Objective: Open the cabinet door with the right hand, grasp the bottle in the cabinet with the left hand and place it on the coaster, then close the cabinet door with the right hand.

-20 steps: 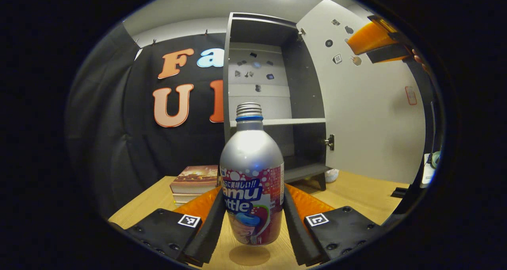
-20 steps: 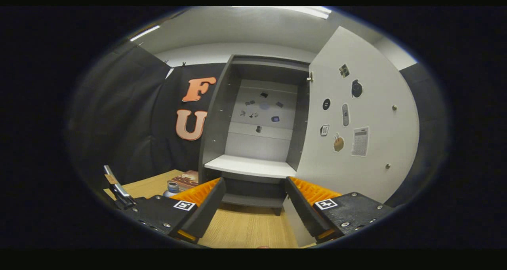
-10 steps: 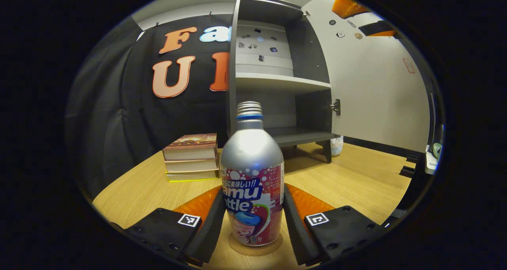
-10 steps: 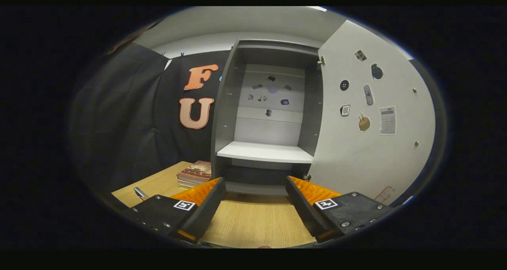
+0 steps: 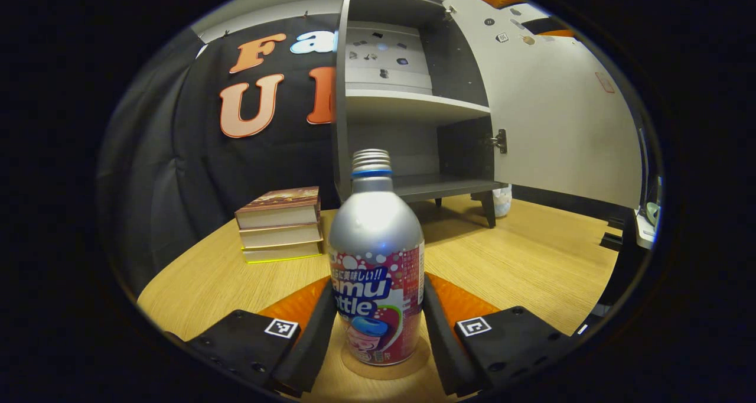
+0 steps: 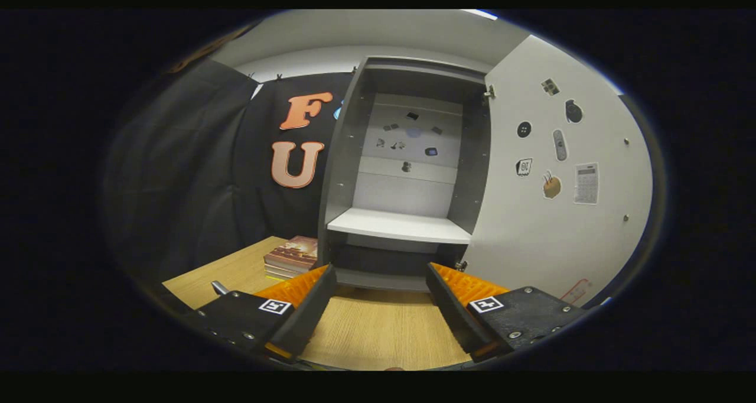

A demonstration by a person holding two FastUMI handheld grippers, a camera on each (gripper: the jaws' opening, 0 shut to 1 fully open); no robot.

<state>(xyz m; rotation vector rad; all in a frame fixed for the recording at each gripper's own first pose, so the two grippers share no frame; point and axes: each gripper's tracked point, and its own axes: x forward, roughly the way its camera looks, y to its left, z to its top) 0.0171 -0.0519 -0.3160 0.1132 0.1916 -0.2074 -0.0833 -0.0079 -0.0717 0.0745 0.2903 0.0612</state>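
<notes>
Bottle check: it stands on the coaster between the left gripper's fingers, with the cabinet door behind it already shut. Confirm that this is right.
Not quite. The cabinet door is wide open, as the left gripper view shows, with bare shelves visible inside. The rest holds: the bottle stands on the coaster between the fingers of the left gripper.

We see a stack of three thick books (image 5: pixel 280 223) with a reddish-brown cover lying on the light wooden table (image 5: pixel 531 261), ahead and left of the fingers. Far right of the fingers, at the table's edge, we make out a small white and green object (image 5: pixel 647 223), too blurred to identify.
</notes>
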